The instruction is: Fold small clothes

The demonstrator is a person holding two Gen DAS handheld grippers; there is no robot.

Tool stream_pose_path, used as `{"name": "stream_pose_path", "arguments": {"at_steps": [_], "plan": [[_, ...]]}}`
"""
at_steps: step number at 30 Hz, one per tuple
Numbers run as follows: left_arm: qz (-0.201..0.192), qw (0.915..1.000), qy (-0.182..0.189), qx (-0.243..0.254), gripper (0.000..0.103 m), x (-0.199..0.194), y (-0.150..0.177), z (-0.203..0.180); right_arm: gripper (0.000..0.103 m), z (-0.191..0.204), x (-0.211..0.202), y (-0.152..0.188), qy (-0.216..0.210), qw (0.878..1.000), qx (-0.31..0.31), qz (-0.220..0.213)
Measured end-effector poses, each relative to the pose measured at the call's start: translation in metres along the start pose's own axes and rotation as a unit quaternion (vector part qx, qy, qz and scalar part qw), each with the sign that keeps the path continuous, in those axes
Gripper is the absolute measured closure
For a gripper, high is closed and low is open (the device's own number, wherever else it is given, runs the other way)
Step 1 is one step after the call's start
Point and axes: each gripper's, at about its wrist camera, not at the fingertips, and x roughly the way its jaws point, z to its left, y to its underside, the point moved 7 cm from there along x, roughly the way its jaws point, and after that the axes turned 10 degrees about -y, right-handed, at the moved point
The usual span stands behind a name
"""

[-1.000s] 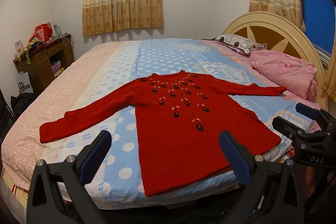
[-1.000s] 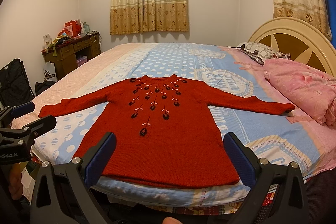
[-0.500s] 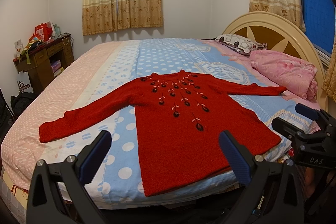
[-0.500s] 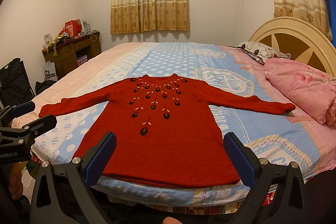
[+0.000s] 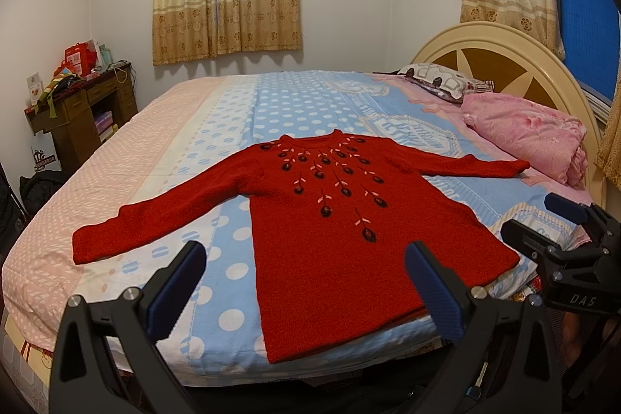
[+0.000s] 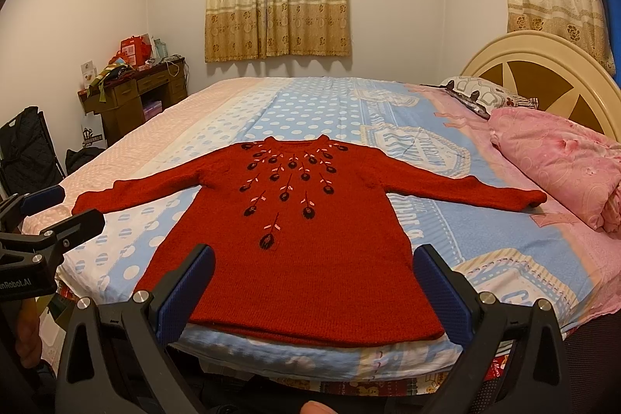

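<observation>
A red knitted sweater (image 5: 330,227) (image 6: 302,251) with dark embroidered flowers lies flat on the bed, front up, both sleeves spread out, hem at the near edge. My left gripper (image 5: 304,288) hovers open in front of the hem, holding nothing. My right gripper (image 6: 312,291) is also open and empty, just short of the hem. In the left wrist view the right gripper (image 5: 559,227) shows at the right edge; in the right wrist view the left gripper (image 6: 50,216) shows at the left edge.
The bed (image 5: 233,127) has a blue polka-dot and pink cover. A folded pink quilt (image 5: 531,130) and a patterned pillow (image 5: 438,80) lie by the cream headboard (image 5: 500,49). A cluttered wooden desk (image 5: 77,111) stands at the far left wall. Curtains hang behind.
</observation>
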Motion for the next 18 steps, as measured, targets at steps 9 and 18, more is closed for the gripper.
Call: {"name": "stream_pose_path", "arguments": {"at_steps": [9,18], "plan": [[0.001,1.0000,0.000,0.001,0.000,0.001,0.001,-0.003,0.001,0.012,0.009,0.013,-0.002,1.000,-0.001,0.003],[0.002,1.0000,0.000,0.002,0.000,0.001,0.002,-0.004,0.001,0.013,0.010,0.016,-0.003,1.000,-0.002,0.005]]}}
